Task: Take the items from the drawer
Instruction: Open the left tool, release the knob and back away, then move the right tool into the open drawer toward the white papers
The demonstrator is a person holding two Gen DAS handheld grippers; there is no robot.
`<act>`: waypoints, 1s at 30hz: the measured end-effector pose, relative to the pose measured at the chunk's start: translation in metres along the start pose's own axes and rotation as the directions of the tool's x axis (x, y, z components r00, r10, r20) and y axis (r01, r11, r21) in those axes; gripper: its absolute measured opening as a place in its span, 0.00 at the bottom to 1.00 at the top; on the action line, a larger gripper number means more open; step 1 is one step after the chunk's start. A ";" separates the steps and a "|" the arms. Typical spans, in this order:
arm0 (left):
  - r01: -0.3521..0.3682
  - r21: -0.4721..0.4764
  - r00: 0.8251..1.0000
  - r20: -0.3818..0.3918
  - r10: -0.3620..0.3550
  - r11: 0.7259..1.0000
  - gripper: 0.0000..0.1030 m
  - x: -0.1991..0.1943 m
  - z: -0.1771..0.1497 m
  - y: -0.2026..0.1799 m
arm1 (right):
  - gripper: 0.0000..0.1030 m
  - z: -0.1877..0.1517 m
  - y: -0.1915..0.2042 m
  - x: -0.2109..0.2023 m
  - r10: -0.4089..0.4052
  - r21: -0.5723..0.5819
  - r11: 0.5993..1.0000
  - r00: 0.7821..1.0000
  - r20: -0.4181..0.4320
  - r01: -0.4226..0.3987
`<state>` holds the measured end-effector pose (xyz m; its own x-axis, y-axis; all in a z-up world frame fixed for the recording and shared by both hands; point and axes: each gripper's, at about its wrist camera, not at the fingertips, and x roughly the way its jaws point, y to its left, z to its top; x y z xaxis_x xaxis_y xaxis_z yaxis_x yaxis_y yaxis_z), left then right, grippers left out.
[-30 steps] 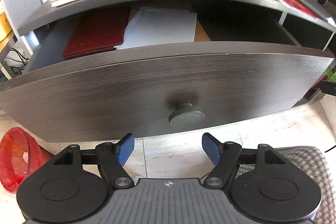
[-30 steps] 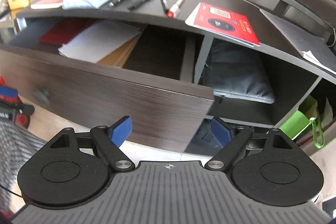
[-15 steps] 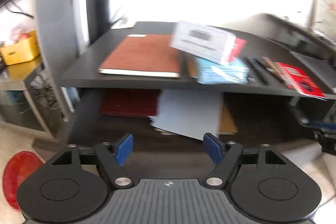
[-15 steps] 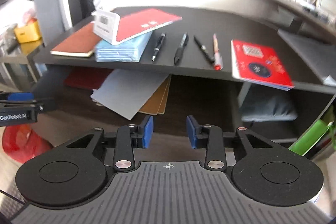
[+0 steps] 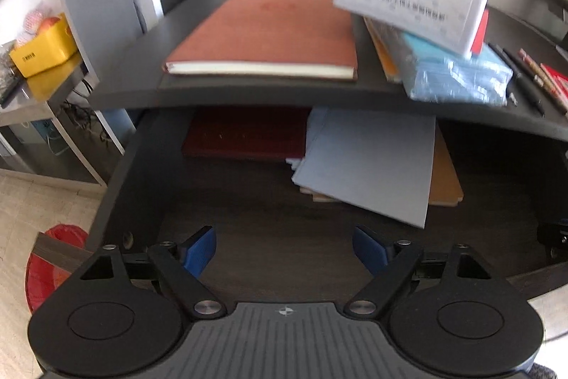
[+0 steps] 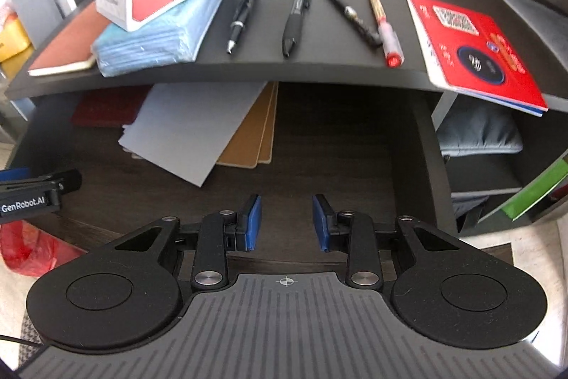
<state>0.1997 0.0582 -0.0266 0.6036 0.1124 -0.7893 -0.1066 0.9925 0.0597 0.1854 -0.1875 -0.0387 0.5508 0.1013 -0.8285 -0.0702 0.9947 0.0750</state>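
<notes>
Three layers sit in the open drawer (image 6: 319, 148): a grey sheet stack (image 6: 191, 126) on top, tan folders (image 6: 255, 130) under its right edge, a dark red folder (image 5: 245, 134) off at nine o'clock. Right gripper (image 6: 287, 222) hovers over bare drawer floor, fingers partly apart, nothing between them. Left gripper (image 5: 284, 251) spread wide, also empty, papers up at twelve o'clock. Risk ahead, I'd say: those flat sheets give no edge, so a pinch could fan or slide the stack. The desktop (image 6: 319, 66) overhangs too, and lifting could clip it, nudging the pens (image 6: 294, 16) near its edge.
</notes>
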 end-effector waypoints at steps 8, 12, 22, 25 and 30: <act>-0.020 0.046 1.000 -0.011 0.021 0.999 0.81 -0.001 -0.004 -0.002 | 0.35 -0.003 -0.003 0.005 -0.012 0.018 1.000 0.999 -0.039 0.013; -0.020 0.045 1.000 -0.019 0.021 0.999 0.81 -0.005 -0.007 0.000 | 0.36 -0.007 0.000 0.003 -0.036 0.014 0.999 0.999 -0.037 0.036; -0.025 0.041 1.000 0.005 0.025 0.999 0.81 -0.027 -0.035 0.003 | 0.36 -0.035 0.007 -0.015 -0.055 0.011 0.998 0.998 -0.017 0.055; -0.028 0.041 1.000 0.009 0.027 0.999 0.81 -0.036 -0.047 0.004 | 0.36 -0.047 0.008 -0.023 -0.050 0.010 0.999 0.998 -0.024 0.050; -0.027 0.042 1.000 0.012 0.027 0.999 0.81 -0.048 -0.064 0.005 | 0.36 -0.067 0.010 -0.036 -0.054 -0.003 0.999 0.998 -0.029 0.054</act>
<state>0.1194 0.0543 -0.0278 0.6102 0.1394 -0.7799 -0.0897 0.9902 0.1069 0.1094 -0.1818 -0.0454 0.5293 0.0465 -0.8471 -0.0423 0.9987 0.0284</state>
